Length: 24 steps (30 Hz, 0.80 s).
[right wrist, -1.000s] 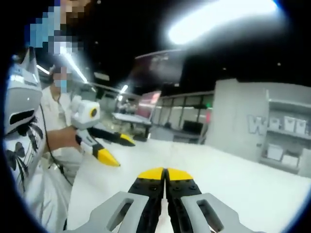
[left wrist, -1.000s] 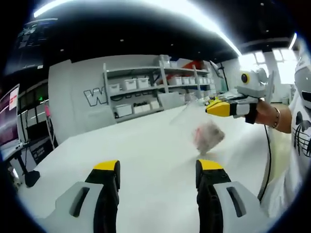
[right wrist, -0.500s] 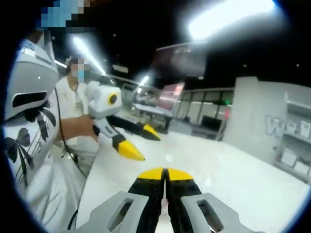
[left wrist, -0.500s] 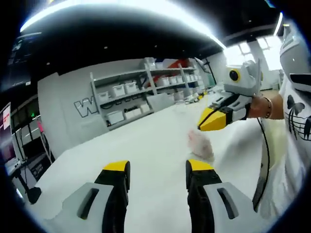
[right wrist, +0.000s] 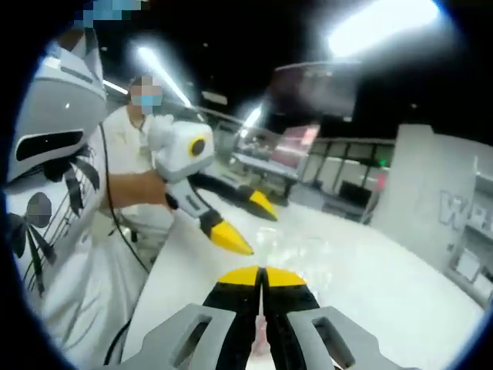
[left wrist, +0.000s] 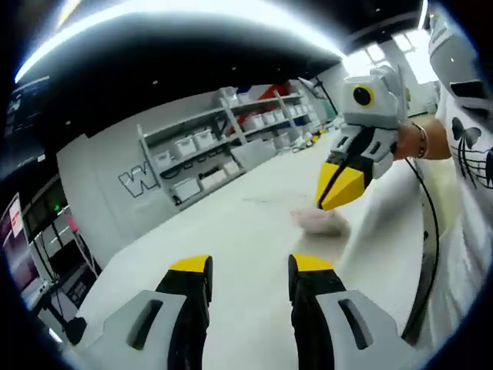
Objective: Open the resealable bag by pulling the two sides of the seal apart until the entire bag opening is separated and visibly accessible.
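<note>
Ahead of you a white table [left wrist: 254,231] stretches toward grey shelving [left wrist: 208,154] stocked with white bins [left wrist: 185,145]. Behind your shoulder, a second person in white [right wrist: 142,154] stands near another table [right wrist: 262,166].

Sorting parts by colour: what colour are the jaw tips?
Yellow, on black jaws; clearest on the left gripper in the left gripper view.

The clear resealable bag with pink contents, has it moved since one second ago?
Yes. The clear resealable bag has come down toward the white table, judged against the shelves.
</note>
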### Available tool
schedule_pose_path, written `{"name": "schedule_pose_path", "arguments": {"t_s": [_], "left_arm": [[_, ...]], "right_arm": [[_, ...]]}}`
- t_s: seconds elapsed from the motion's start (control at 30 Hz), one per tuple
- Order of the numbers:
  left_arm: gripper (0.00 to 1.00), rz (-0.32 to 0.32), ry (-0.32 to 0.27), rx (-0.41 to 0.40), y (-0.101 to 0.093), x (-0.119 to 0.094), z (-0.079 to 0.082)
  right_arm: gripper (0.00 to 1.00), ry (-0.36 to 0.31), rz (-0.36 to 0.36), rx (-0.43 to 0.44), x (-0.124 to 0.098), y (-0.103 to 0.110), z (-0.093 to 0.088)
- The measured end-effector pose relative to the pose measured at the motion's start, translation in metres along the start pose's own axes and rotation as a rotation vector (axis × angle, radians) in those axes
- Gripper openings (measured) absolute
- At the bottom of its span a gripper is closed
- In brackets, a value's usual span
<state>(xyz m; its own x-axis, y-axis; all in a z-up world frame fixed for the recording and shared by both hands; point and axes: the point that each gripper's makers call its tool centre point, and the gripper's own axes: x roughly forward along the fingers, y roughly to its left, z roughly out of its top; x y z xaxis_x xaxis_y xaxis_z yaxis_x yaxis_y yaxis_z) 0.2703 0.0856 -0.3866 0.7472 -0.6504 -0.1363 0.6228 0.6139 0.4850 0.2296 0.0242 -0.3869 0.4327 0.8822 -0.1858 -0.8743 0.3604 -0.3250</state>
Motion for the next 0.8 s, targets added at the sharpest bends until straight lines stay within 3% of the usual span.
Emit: {"name": "schedule_pose_path", "arguments": {"t_s": [0.27,0.47,0.63,0.8], "left_arm": [[0.25,-0.013,-0.048,0.141,-0.004,0.002,0.010],[0.12,-0.022,-0.065,0.343,-0.012,0.000,0.013],[0.12,-0.001,-0.059,0.485,-0.015,0.001,0.018],[0.10,-0.031,-0.068,0.564,-0.026,0.002,0.020]], "right_arm": [[0.00,0.009,0.039,0.041,0.009,0.008,-0.006],[0.00,-0.002,0.047,0.089,0.008,0.008,-0.007],[0.00,-0.012,0.056,0.137,0.007,0.011,-0.008],[0.00,-0.031,0.048,0.169,0.004,0.009,-0.007]]}}
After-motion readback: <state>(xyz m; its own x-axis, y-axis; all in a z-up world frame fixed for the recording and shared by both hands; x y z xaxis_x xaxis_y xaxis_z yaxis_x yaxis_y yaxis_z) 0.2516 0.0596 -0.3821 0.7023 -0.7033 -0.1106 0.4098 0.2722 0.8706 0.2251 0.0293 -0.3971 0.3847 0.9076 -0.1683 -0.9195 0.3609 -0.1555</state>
